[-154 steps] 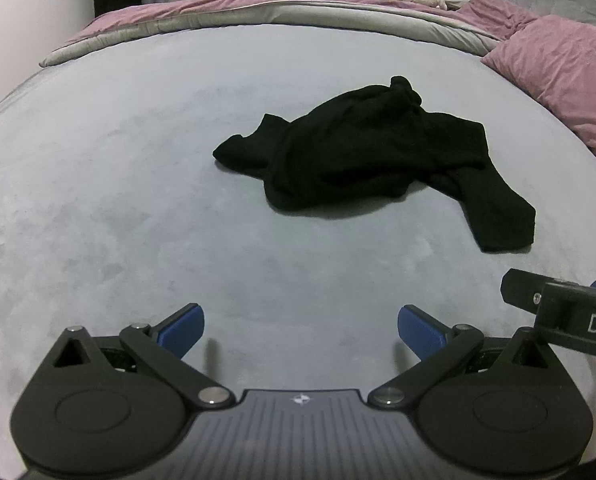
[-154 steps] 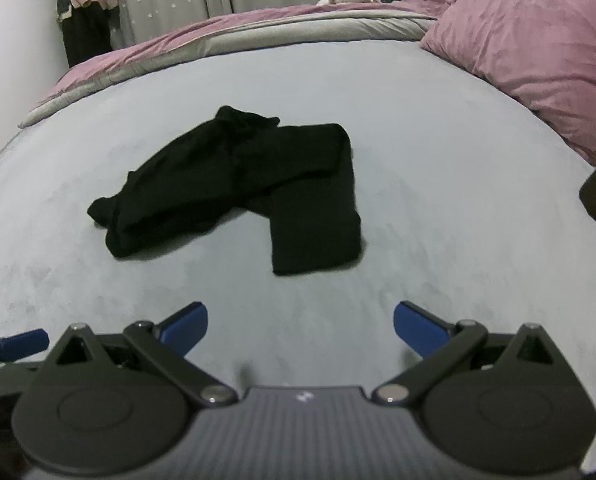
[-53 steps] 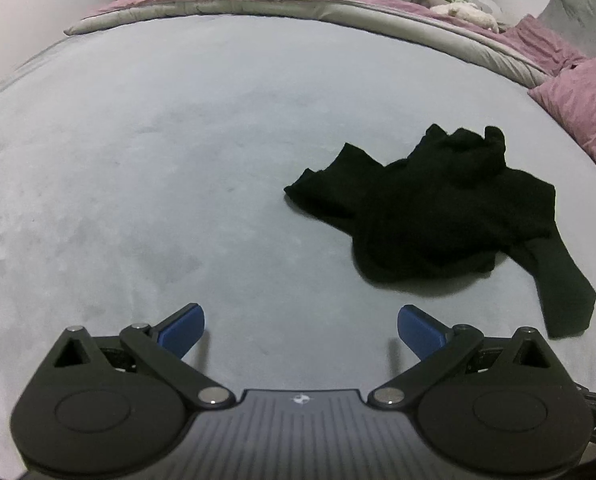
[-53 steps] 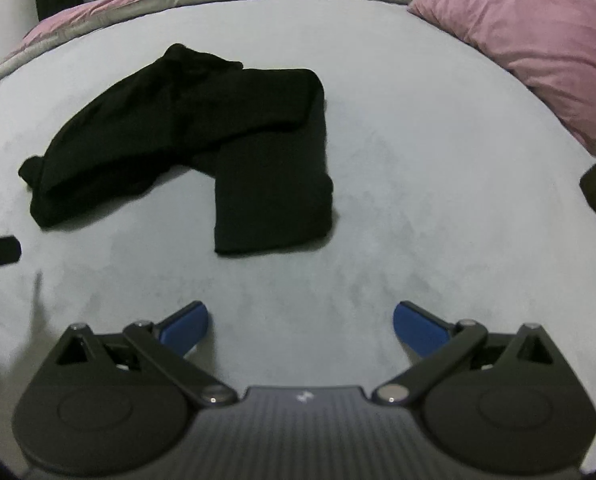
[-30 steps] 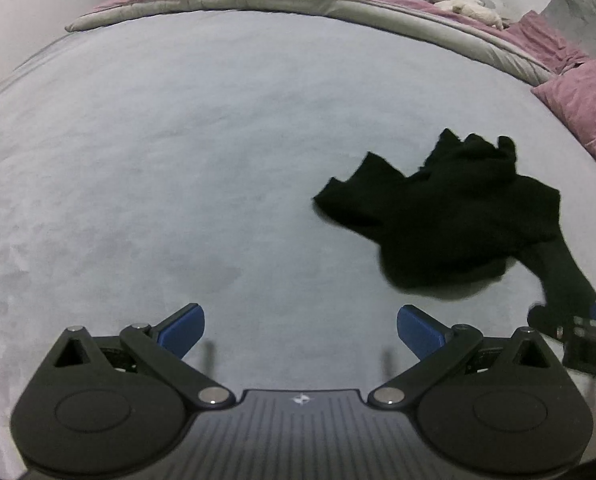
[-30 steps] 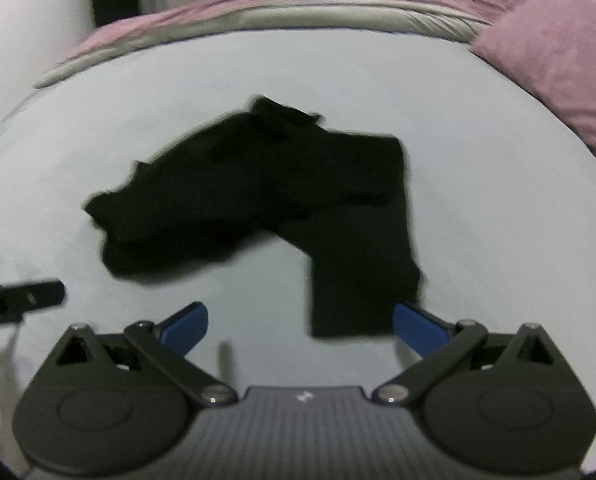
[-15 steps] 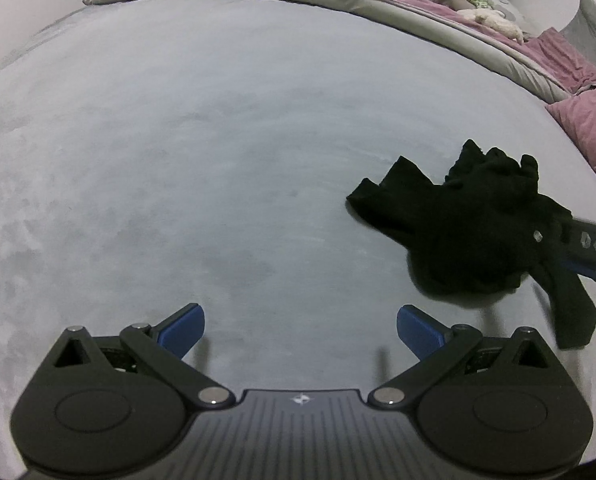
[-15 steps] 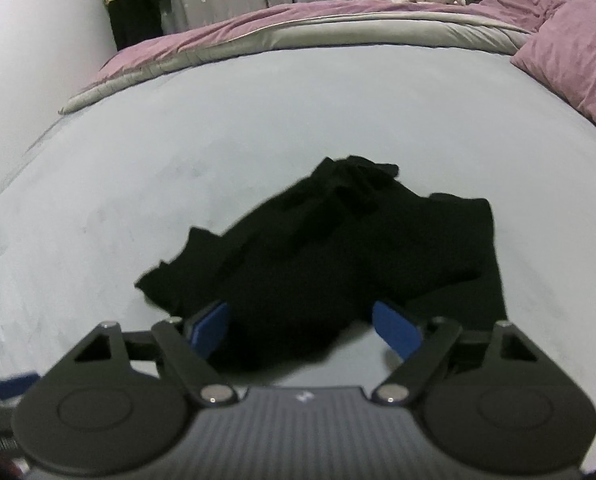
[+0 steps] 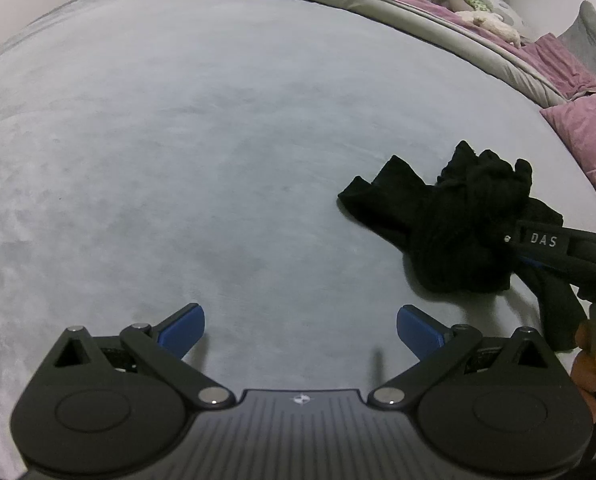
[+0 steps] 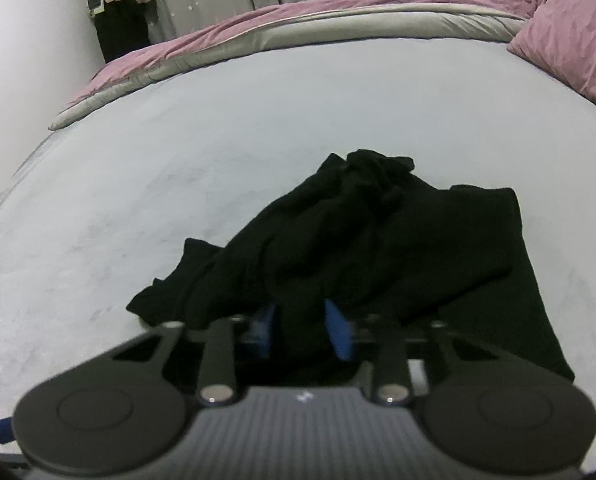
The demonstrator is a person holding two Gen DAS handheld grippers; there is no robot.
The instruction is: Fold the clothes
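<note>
Black garment lies crumpled on your bed; your right gripper seemingly pinches its edge, left gripper jaws spread.

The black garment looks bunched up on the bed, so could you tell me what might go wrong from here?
The right gripper is closing on a thick bunch of the black garment, so it may lift several layers at once. The left gripper is open over bare bed, so nothing pins the cloth and the heap may drag.
</note>
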